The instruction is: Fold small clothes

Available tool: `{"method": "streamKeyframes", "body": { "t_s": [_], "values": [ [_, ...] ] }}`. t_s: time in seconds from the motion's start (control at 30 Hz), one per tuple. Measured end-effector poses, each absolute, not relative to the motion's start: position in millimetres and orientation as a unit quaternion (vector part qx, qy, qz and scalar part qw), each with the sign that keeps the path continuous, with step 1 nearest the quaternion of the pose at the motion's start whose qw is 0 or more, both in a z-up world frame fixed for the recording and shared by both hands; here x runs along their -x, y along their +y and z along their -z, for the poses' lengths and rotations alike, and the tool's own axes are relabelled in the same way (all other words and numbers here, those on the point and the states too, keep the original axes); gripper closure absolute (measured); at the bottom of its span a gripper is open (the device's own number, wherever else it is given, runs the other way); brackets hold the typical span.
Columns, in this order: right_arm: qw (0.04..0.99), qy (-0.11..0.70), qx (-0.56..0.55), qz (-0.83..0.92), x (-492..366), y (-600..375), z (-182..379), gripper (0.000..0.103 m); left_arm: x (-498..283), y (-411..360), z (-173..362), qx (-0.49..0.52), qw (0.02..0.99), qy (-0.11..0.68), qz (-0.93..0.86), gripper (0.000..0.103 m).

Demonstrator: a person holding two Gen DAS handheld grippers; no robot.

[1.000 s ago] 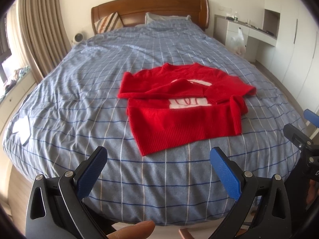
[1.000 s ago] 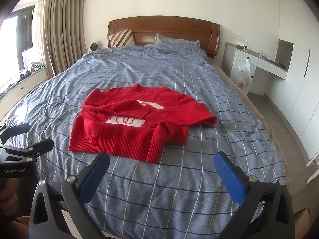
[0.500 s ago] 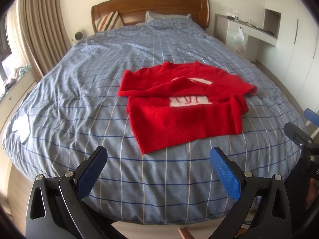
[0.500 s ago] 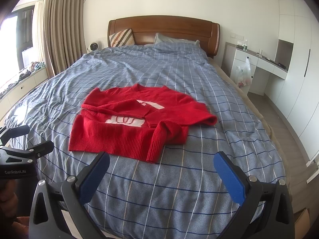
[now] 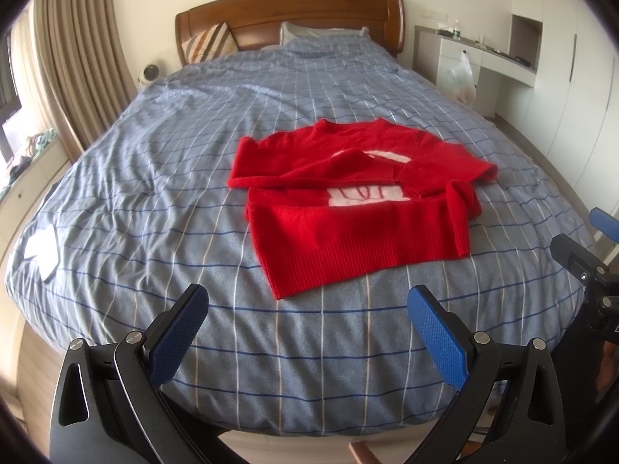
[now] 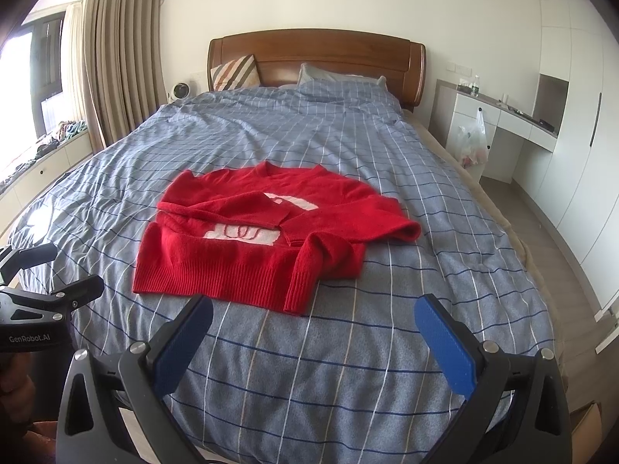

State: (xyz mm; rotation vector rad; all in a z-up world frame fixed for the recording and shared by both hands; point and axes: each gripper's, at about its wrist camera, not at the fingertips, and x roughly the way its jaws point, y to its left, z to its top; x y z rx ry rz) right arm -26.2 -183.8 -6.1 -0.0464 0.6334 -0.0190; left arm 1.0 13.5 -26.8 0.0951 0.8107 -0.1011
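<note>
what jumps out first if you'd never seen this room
A bright red knitted sweater with a white chest patch lies in the middle of the blue checked bedspread, its sleeves folded across the front. Both blue-padded grippers, left gripper and right gripper, hover open at the bed's foot, touching nothing.

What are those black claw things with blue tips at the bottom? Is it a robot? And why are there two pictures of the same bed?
No robot: a person holds two grabbing tools, one per hand. Each carries a camera looking along its fingers, hence two pictures. One shows the left gripper, the other the right gripper. Both are open, holding nothing. On the checked blue bed cover lies a red sweater with its sleeves folded across the front.
</note>
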Motion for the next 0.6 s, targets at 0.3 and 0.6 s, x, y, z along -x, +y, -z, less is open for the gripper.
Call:
{"method": "streamKeyframes", "body": {
  "t_s": [0.3,0.6],
  "values": [
    [0.949,0.314,0.024,0.008,26.1,-182.7,7.0,0.0,-1.1,16.0,28.6,-0.045,0.916,0.397,0.048,0.0],
    [0.948,0.317,0.023,0.009,26.9,-182.3,9.4,0.0,-1.1,17.9,29.9,-0.044,0.915,0.398,0.048,0.0]
  ]
}}
